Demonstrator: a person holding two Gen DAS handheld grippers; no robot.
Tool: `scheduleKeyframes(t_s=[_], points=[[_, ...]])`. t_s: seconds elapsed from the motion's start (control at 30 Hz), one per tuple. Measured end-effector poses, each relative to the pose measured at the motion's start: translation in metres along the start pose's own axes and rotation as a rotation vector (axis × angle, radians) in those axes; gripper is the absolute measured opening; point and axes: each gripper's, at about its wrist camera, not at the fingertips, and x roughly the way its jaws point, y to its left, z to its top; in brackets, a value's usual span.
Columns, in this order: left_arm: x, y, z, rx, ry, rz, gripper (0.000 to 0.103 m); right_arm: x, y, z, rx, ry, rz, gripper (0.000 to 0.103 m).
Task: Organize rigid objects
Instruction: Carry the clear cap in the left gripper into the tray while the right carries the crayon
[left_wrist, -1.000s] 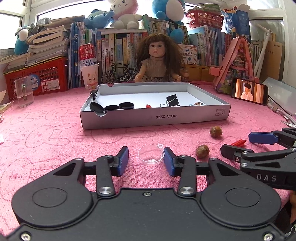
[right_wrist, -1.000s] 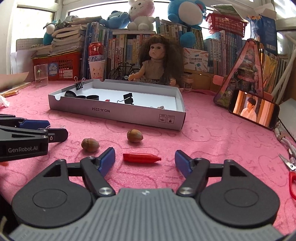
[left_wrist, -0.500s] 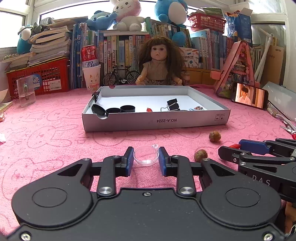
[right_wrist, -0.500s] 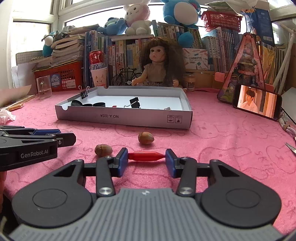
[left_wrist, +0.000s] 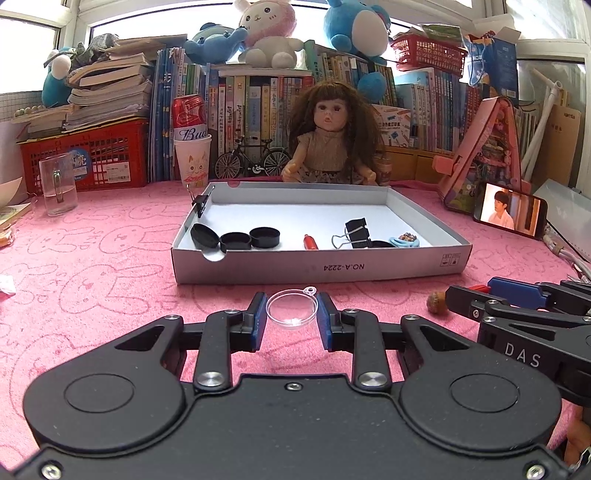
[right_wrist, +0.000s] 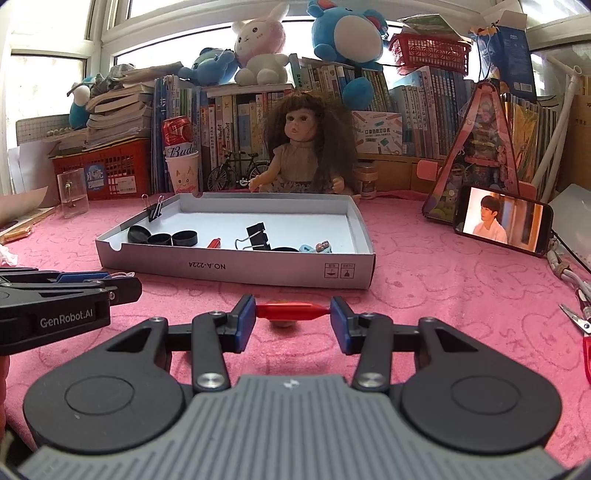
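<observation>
My left gripper is shut on a clear plastic half-dome and holds it above the pink cloth, just in front of the white cardboard tray. My right gripper is shut on a red crayon, held endwise between the pads, in front of the tray. The tray holds black round lids, a red crayon, a black binder clip and a small blue trinket. A nut lies on the cloth, and one shows partly under the crayon.
A doll, books, a red basket, a can on a paper cup and a glass stand behind the tray. A phone leans at right, with red-handled scissors and cables near the right edge.
Both grippers closed from open onto their objects, the left on the clear dome and the right on the red crayon, then lifted and moved forward toward the tray.
</observation>
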Motion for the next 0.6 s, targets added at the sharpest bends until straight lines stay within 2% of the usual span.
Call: scheduleKeyframes(t_s=[0.6], points=[[0.011,0.007,0.025,-0.026,-0.021,0.003,0.027,0.013,-0.005,0.024,0.014,-0.023,-0.033,0.049]])
